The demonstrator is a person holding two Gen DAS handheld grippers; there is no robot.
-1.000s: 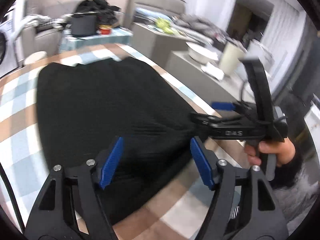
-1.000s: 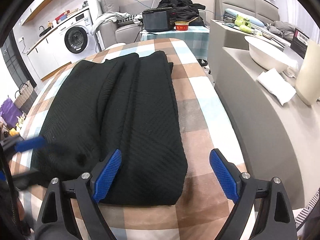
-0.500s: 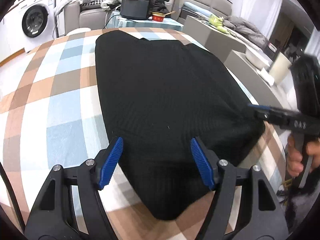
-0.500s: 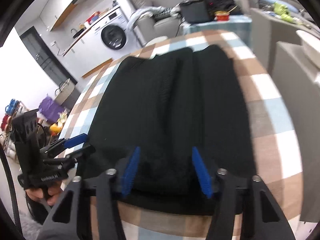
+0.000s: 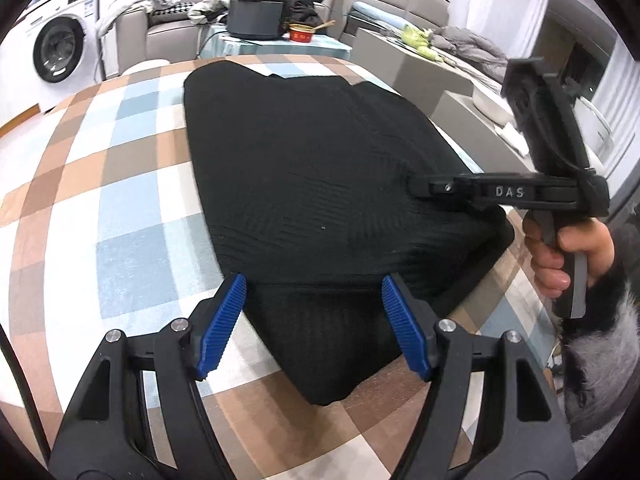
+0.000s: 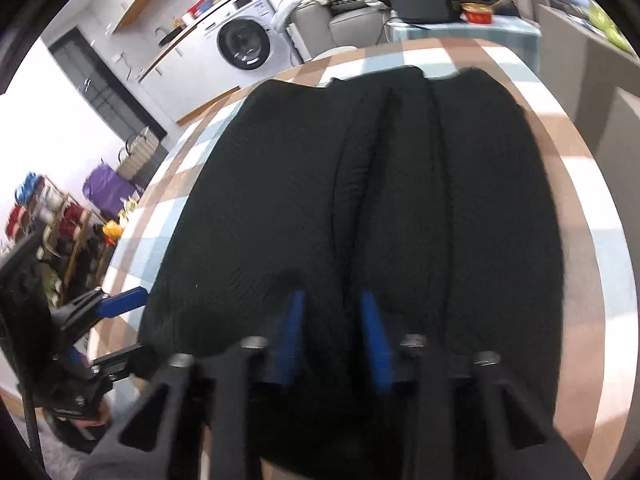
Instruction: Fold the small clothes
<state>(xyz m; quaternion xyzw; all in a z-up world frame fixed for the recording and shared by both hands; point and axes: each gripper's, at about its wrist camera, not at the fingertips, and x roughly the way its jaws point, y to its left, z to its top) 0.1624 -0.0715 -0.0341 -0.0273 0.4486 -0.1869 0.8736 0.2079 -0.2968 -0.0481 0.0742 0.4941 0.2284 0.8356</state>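
Note:
A black knitted garment [image 5: 304, 168] lies folded lengthwise on the checked tablecloth [image 5: 120, 208]; in the right wrist view the garment [image 6: 260, 208] shows long ridges running away from me. My right gripper [image 6: 332, 320] is shut on a bunched ridge of fabric at the garment's near end. From the left wrist view that right gripper [image 5: 416, 189] shows side-on, its jaws together on the cloth's right part, a hand [image 5: 560, 252] squeezing its handle. My left gripper [image 5: 314, 316] stands open, its blue pads [image 5: 222, 322] straddling the near left corner of the garment without pressing it. It also appears as the left gripper [image 6: 132, 326] at the cloth's left edge.
The table's right edge [image 5: 460, 136] runs beside a grey counter [image 5: 400, 52]. Beyond the table stand a washing machine [image 6: 244, 44], a sofa with clothes, and a small table with a dark pot [image 5: 256, 16] and a red bowl [image 5: 302, 33]. Shelves [image 6: 52, 220] stand at the left.
My right gripper's jaws have gone from wide apart to shut on a ridge of the black garment. Both grippers have come in lower over the garment's near end.

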